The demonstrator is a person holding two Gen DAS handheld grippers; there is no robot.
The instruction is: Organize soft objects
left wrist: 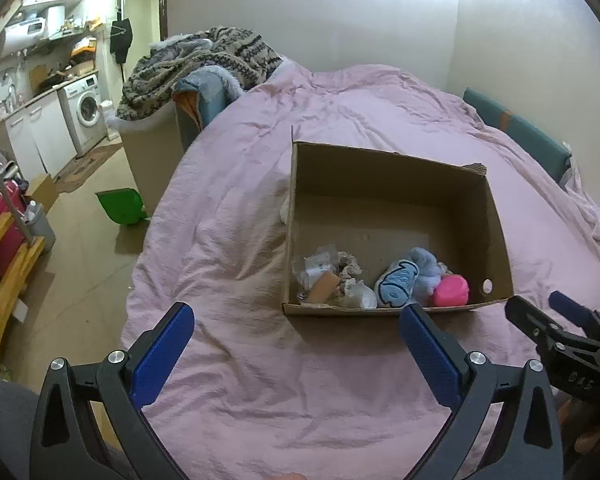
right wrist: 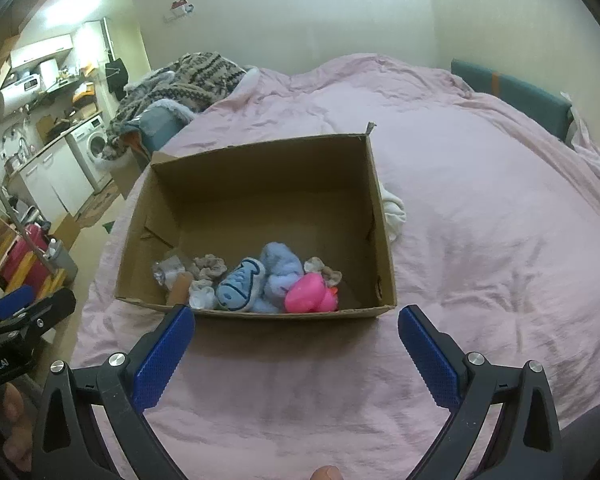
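Spreading across almost everything in sight is a pink bedsheet (left wrist: 260,208), wrinkled, with a patterned blanket (left wrist: 204,60) heaped at its far end. Set on the sheet is an open cardboard box (right wrist: 260,168), and tucked just beside its outer wall a white cloth (right wrist: 394,210) can be seen. Both grippers are held above the sheet, short of the box's near edge: the left gripper (left wrist: 296,348) is seen with its blue pads spread wide and nothing between them, and the right gripper (right wrist: 296,344) is likewise released, jaws well apart and empty. Inside the box, everything is bunched against the near wall. A light blue plush (right wrist: 280,272) is piled in the middle, with a blue fish-shaped toy (right wrist: 240,284) leaned against it. Just to one side, touching the plush, a bright pink toy (right wrist: 310,294) is nestled. A beige scrunchie (right wrist: 208,266) and a crumpled clear wrapper (left wrist: 318,266) are gathered at the other end, with a tan piece (left wrist: 324,286) lying among them.
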